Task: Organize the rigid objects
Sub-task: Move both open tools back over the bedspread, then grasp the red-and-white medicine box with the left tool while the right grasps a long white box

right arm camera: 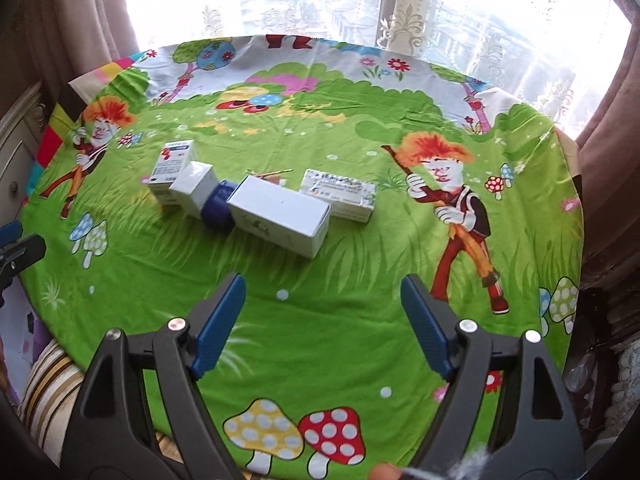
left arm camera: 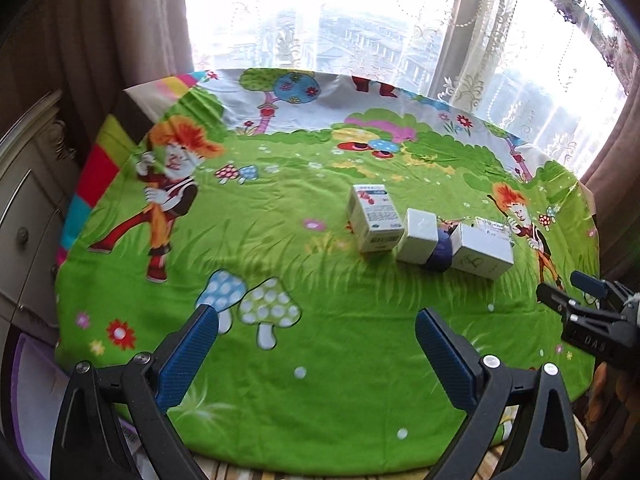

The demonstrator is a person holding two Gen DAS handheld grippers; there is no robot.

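Note:
Several boxes lie in a row on the cartoon-print green cloth (right arm camera: 320, 340). From left to right they are a medicine box with a red mark (right arm camera: 172, 168), a white box with a blue end (right arm camera: 200, 192), a long plain white box (right arm camera: 280, 216) and, behind it, a flat printed box (right arm camera: 340, 194). The left wrist view shows the medicine box (left arm camera: 374, 218), the white-and-blue box (left arm camera: 420, 240) and the plain white box (left arm camera: 484, 250). My right gripper (right arm camera: 323, 284) is open and empty, short of the plain white box. My left gripper (left arm camera: 318, 320) is open and empty over bare cloth, well short of the row.
The round table's near edge (left arm camera: 320, 464) curves across the bottom. A cream dresser (left arm camera: 28, 200) stands to the left and a striped cushion (right arm camera: 44, 384) lies below the rim. Curtains (left arm camera: 120, 28) and a bright window run behind. The right gripper (left arm camera: 558, 285) shows at the right edge.

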